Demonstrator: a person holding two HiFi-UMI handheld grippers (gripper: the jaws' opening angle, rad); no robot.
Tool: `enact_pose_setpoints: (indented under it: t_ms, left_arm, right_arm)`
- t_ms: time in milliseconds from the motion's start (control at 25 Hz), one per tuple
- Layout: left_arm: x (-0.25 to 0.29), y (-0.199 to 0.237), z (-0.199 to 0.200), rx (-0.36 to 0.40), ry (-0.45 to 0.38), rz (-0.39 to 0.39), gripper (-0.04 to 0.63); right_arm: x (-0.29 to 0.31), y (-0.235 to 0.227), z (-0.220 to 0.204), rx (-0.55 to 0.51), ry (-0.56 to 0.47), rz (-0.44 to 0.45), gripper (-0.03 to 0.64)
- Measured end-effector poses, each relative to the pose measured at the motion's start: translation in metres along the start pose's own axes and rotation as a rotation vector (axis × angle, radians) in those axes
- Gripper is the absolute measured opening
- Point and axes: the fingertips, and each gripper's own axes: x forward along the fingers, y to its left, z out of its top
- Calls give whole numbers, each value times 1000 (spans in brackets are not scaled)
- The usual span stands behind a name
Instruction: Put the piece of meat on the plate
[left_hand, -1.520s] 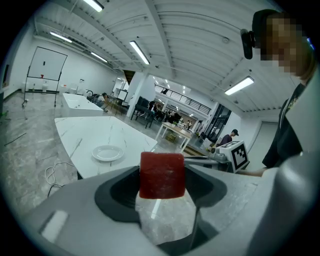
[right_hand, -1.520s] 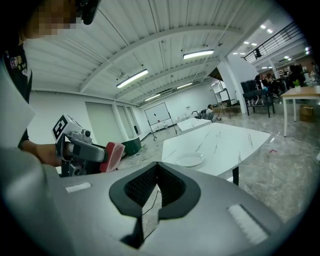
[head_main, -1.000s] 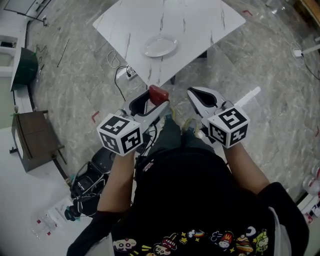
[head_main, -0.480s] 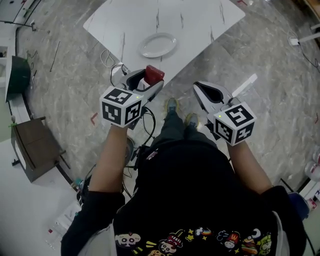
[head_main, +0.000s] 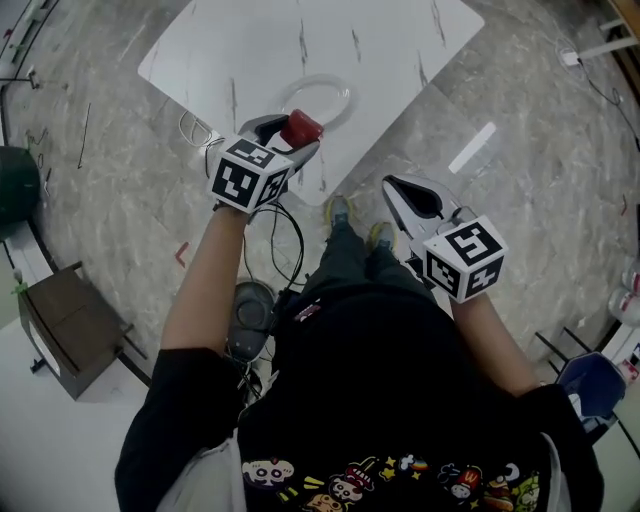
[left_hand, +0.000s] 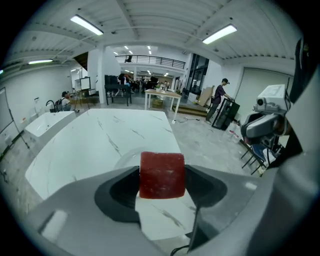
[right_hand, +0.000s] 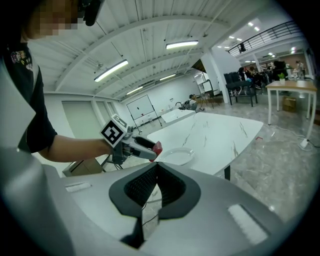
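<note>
My left tongs are clamped on the piece of meat. In the head view it hangs at the near rim of the plate. In the left gripper view, the plate lies straight ahead, beyond the meat. In the right gripper view, my right tongs are closed, empty, and farther from the plate.

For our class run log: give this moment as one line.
left gripper: shut on piece of meat | right gripper: shut, empty | plate: on table, no meat yet
</note>
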Motion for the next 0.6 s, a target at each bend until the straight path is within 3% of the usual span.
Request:
enact_pose_setpoints:
  t_ms: [360,600]
  left_arm:
    - [60,38,-8,217,162,-68,393]
    - [89,49,-13,283,245,-140,393]
  right_arm:
    - [22,-5,-13,84,24,-68,25]
    - [26,-16,-24,139,25,-108,25]
